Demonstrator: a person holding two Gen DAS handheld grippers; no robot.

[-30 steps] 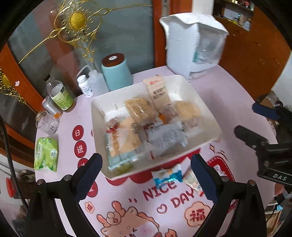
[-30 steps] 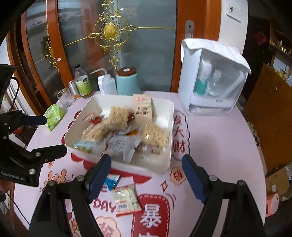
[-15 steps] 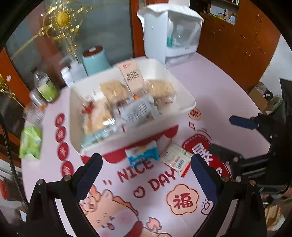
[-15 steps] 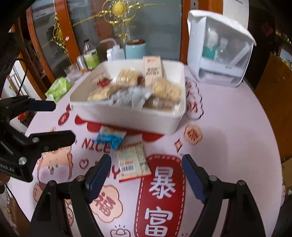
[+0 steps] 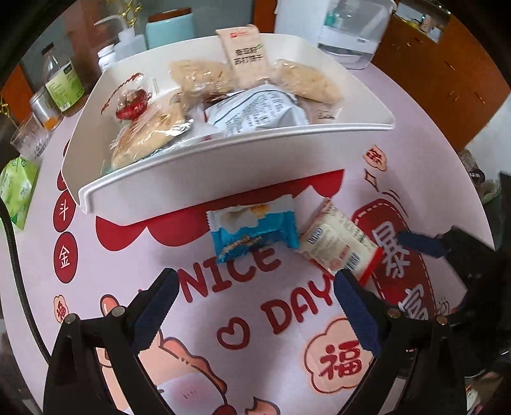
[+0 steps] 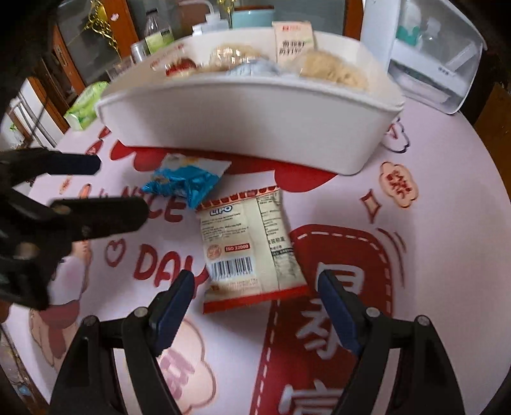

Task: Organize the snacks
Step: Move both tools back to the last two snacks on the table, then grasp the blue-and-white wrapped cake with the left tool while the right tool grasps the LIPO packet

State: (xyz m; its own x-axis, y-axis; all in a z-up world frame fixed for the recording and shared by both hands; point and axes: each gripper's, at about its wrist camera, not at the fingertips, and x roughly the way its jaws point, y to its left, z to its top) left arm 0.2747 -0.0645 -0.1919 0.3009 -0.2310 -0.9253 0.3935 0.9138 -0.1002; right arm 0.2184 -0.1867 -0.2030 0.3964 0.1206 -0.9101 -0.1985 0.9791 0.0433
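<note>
Right hand-held gripper [image 6: 255,306] low over the worktop [image 6: 447,223], fingers spread wide, nothing held; the cream packet with red edging [image 6: 249,252] lies flat just ahead of it, its near end reaching in between the two fingertips, touching neither. Left hand-held gripper [image 5: 255,306] likewise wide open and empty, above the printed cloth; the blue packet [image 5: 252,230] lies a little ahead of its fingertips, roughly centred between them, and the cream packet sits ahead and to its right, close to the right fingertip [image 5: 354,306]. The two packets lie side by side, edges touching or nearly so; which cannot be told. Beyond both packets stands the white tray [image 5: 223,166], its near wall just behind the blue packet, filled with wrapped snacks: a grey packet [image 5: 255,111], pale rice-cake packs, a tall beige packet upright at the far side. Past the tray, to the left, a green-labelled bottle [image 5: 64,83], a teal canister [image 5: 169,28]; a green pouch [image 5: 17,191] at the worktop's left edge. Far right, a white box with clear front [image 6: 431,64].
</note>
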